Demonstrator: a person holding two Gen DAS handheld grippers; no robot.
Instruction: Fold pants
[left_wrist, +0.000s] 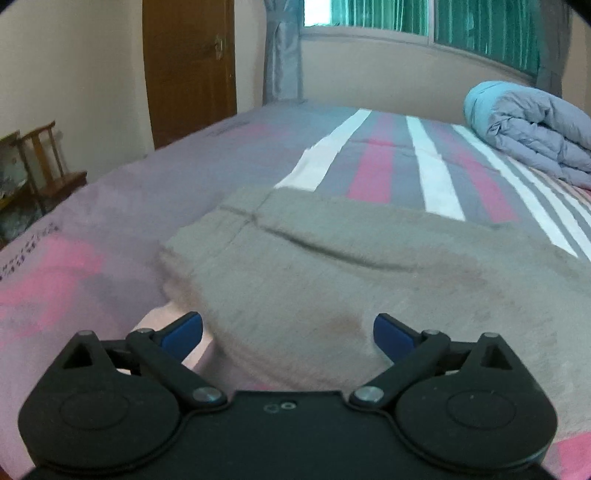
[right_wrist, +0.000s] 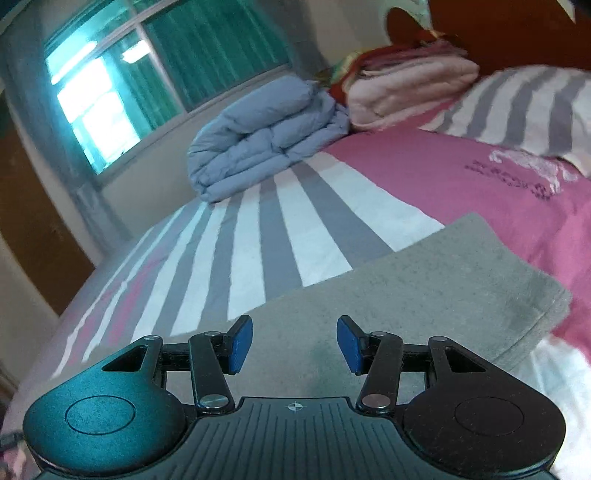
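Observation:
Grey pants (left_wrist: 332, 266) lie flat on the striped bed, folded lengthwise, with a seam and pocket line showing near their far left end. My left gripper (left_wrist: 288, 334) hovers open over the near edge of the cloth, blue pads wide apart and nothing between them. In the right wrist view the other end of the grey pants (right_wrist: 424, 280) stretches to the right, its hem corner at the pink sheet. My right gripper (right_wrist: 295, 343) is open just above that cloth, with no fabric pinched between its blue pads.
A folded blue-grey duvet (right_wrist: 266, 136) sits at the far side of the bed under the window, with pink folded blankets (right_wrist: 410, 88) and a striped pillow (right_wrist: 524, 110) beside it. A brown door (left_wrist: 188, 66) and a wooden chair (left_wrist: 48, 162) stand left of the bed.

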